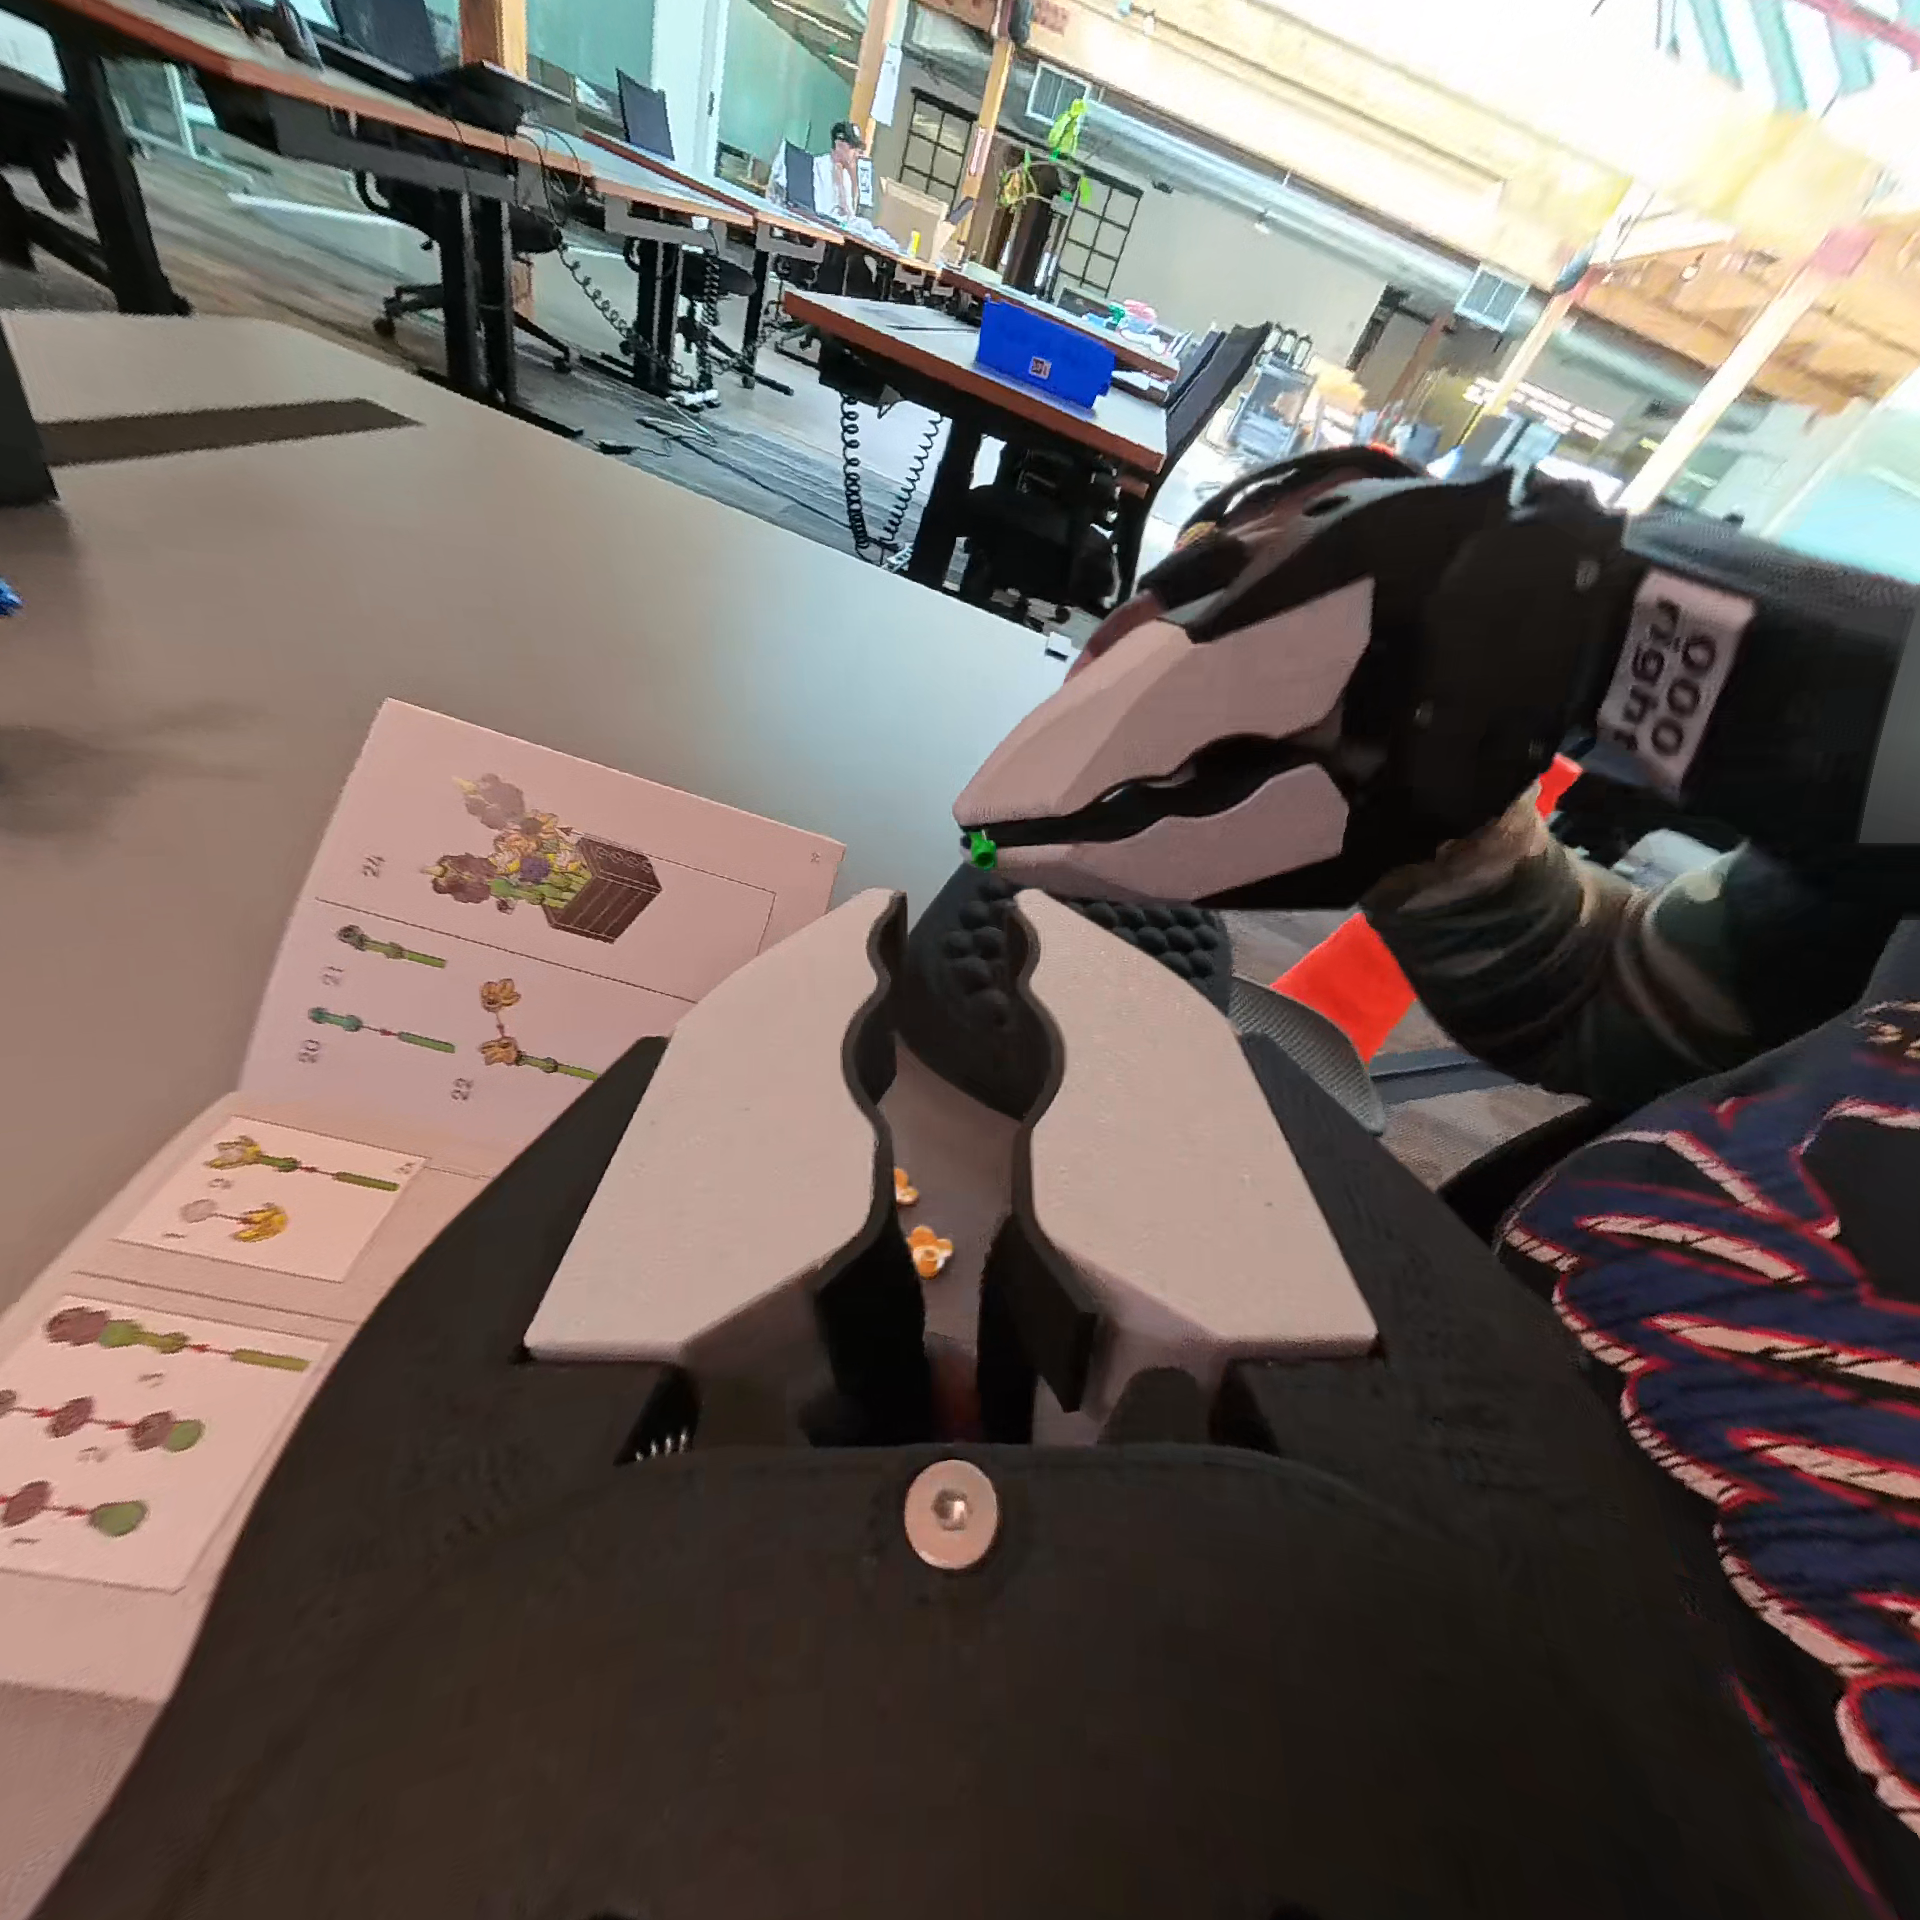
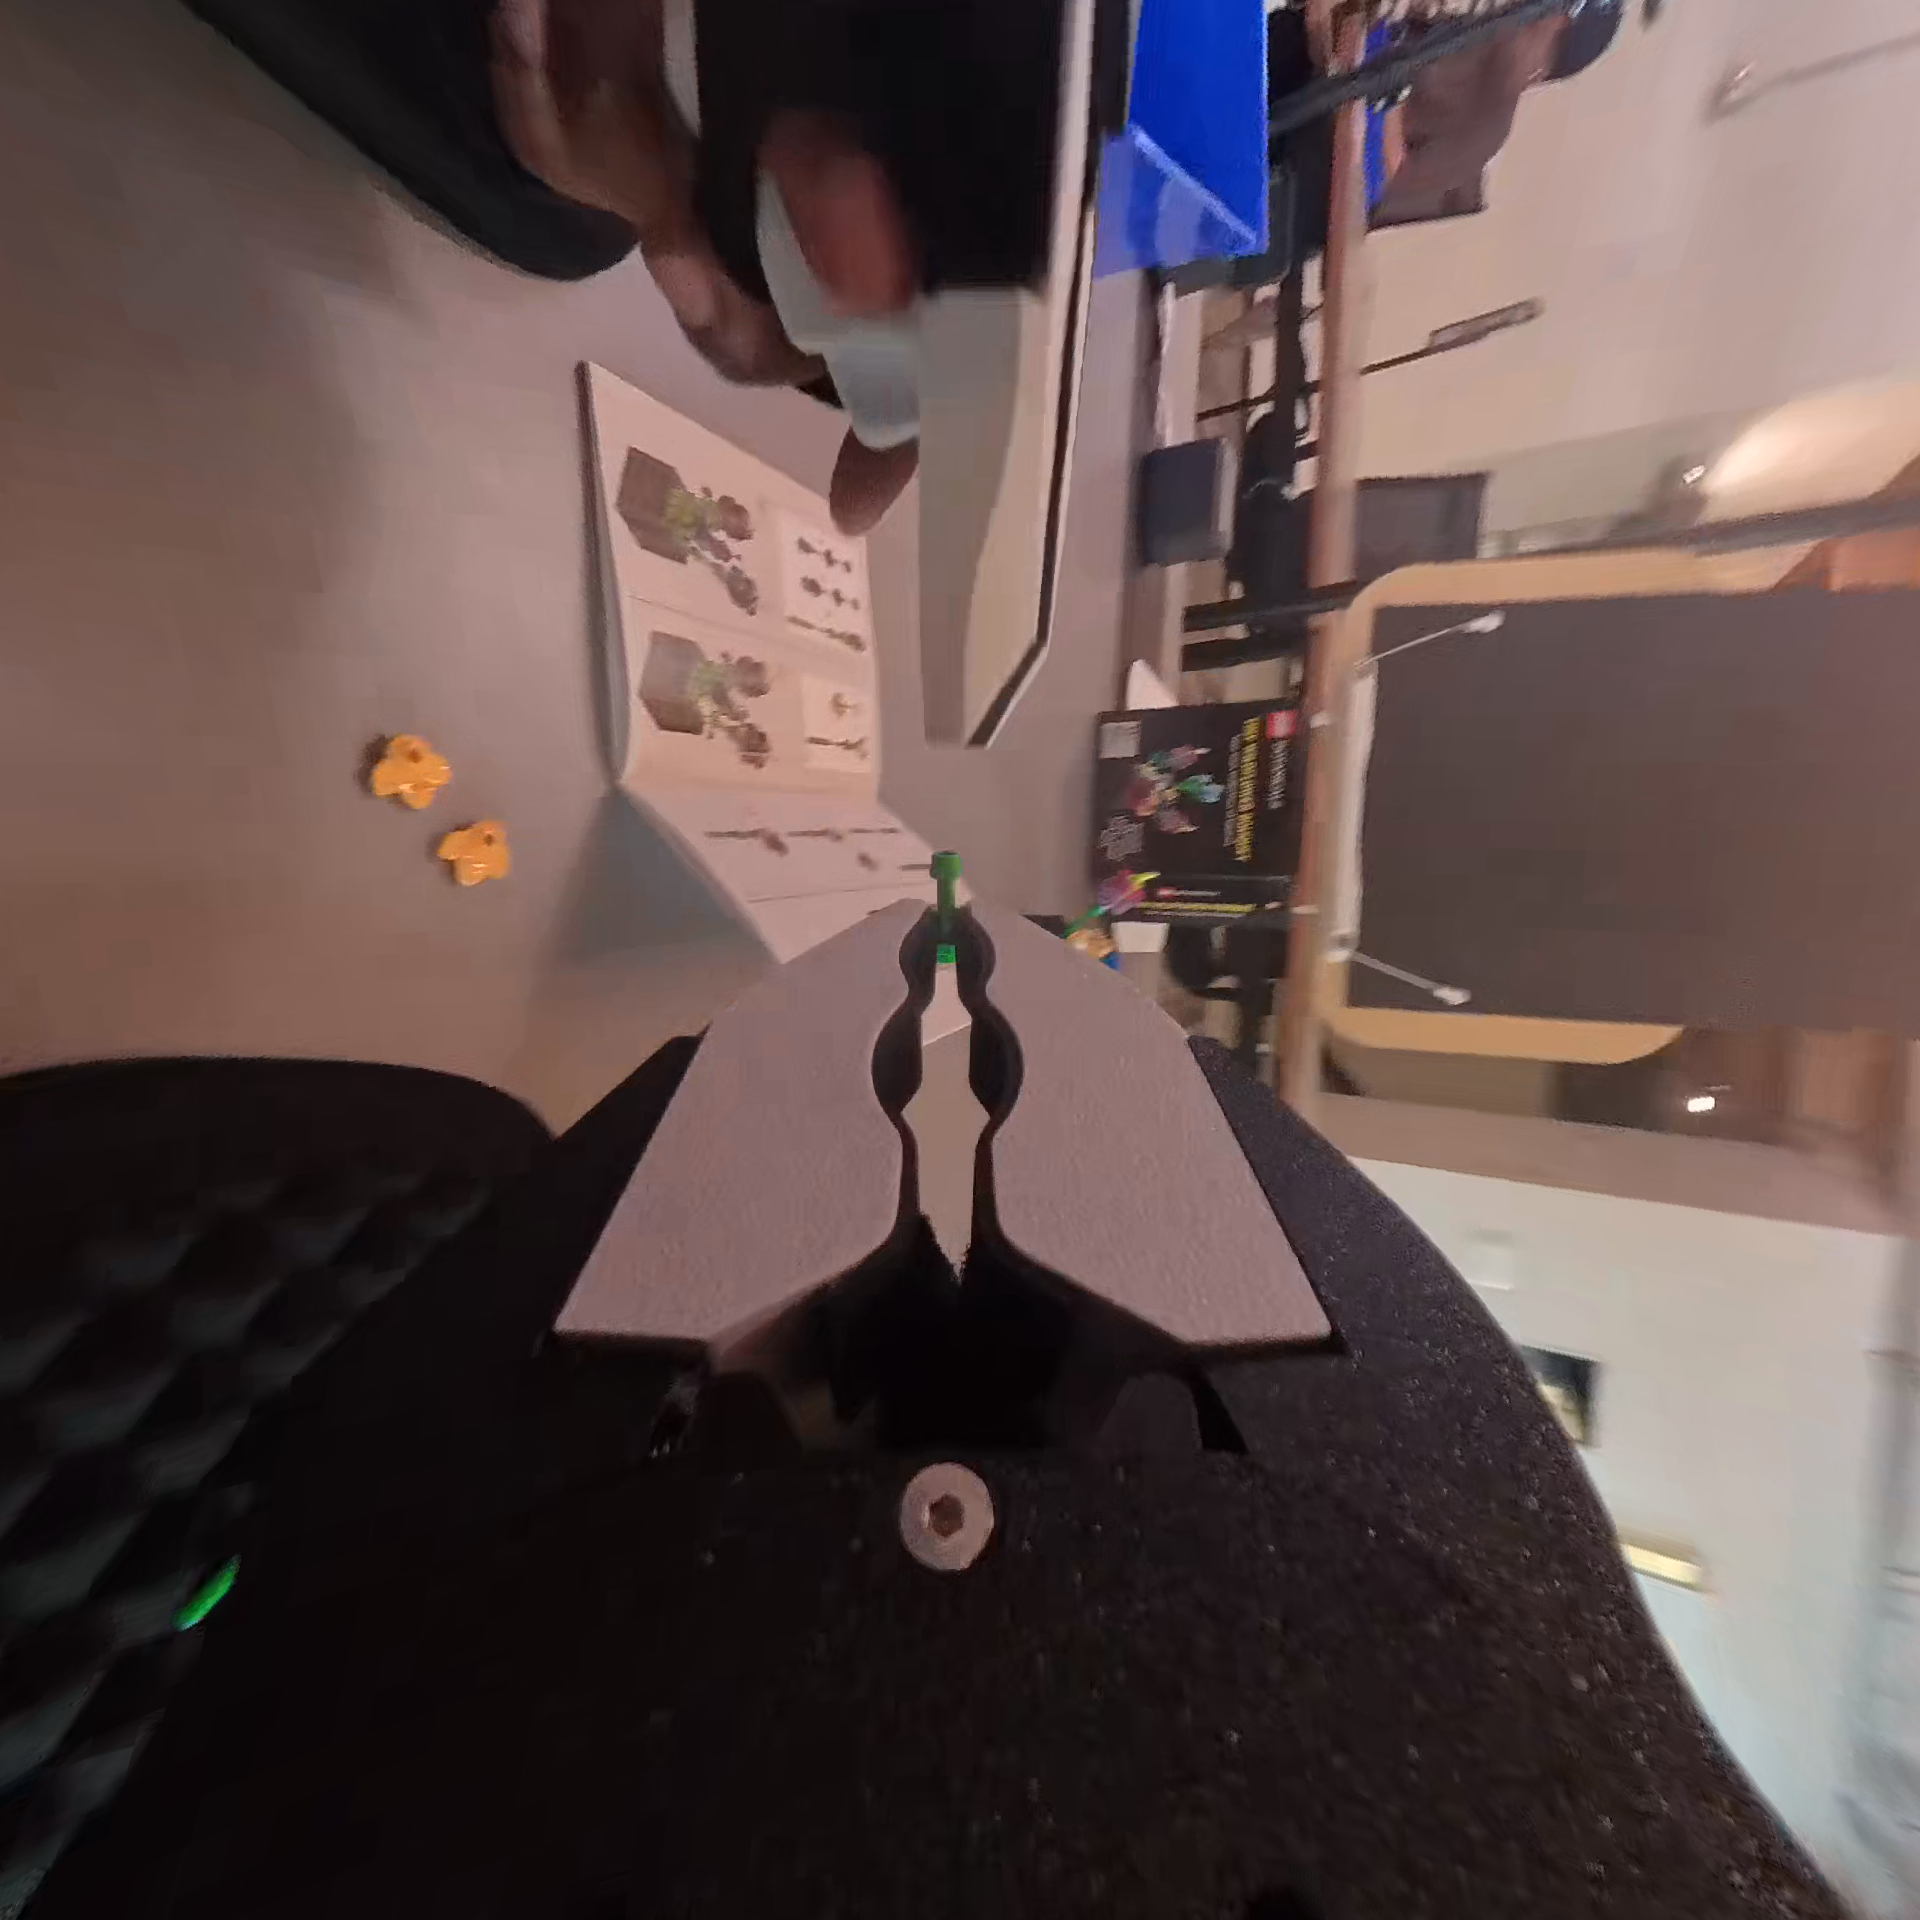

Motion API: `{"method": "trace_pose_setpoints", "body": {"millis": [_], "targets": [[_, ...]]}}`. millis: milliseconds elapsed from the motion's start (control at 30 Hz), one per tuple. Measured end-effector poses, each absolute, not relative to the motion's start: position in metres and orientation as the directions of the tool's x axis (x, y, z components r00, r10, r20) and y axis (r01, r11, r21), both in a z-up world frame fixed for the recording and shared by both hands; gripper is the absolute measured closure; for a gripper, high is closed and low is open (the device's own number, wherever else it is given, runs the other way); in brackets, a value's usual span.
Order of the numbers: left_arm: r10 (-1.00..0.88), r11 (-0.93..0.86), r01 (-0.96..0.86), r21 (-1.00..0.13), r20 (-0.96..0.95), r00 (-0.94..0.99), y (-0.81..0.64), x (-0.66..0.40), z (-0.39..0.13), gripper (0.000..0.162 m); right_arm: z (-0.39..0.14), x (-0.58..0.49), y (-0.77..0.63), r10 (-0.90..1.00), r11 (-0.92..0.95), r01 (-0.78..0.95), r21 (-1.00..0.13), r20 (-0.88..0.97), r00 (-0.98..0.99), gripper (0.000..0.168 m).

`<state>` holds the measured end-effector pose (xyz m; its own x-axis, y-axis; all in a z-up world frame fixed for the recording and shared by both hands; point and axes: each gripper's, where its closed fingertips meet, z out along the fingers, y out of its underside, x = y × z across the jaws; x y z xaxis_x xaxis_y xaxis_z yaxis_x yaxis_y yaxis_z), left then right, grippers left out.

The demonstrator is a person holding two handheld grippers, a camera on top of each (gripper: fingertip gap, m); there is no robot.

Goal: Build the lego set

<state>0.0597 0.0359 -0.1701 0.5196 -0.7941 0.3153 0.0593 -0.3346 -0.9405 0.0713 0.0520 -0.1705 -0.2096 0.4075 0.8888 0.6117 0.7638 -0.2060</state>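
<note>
The right hand-held gripper [image 2: 943, 920] pinches a green stem [image 2: 943, 883], the left hand-held gripper [image 1: 961, 925] hangs part-open and empty, so next probably comes fetching an orange flower [image 2: 410, 771] from the table [image 2: 260, 520].

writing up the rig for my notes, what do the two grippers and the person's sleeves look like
Both the left gripper and right gripper have black textured bodies, pale grey angular fingers with wavy black inner edges, and a silver hex screw. The right one carries a white label. The sleeve is dark camouflage.

Right gripper [image 2: 943, 914] pinches green stem piece [image 2: 944, 885] above booklet [image 2: 727, 644]
</note>
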Motion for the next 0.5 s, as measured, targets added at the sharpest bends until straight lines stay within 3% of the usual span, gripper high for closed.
{"method": "trace_pose_setpoints", "body": {"millis": [200,367,500], "targets": [[-0.789,-0.381,0.092,-0.92,0.375,0.487,0.038,0.062,-0.168,0.145,-0.168,0.055,0.045,0.33,0.806,0.575,-0.14,0.913,-0.239,0.165],[-0.811,-0.387,0.072,-0.919,0.377,0.448,0.034,0.064,-0.17,0.156,-0.165,0.049,0.042,0.268,0.827,0.557,-0.082,0.928,-0.26,0.165],[-0.843,-0.327,0.074,-0.942,0.327,0.427,0.03,0.06,-0.166,0.157,-0.16,0.046,0.037,0.287,0.847,0.514,-0.133,0.93,-0.232,0.165]]}}
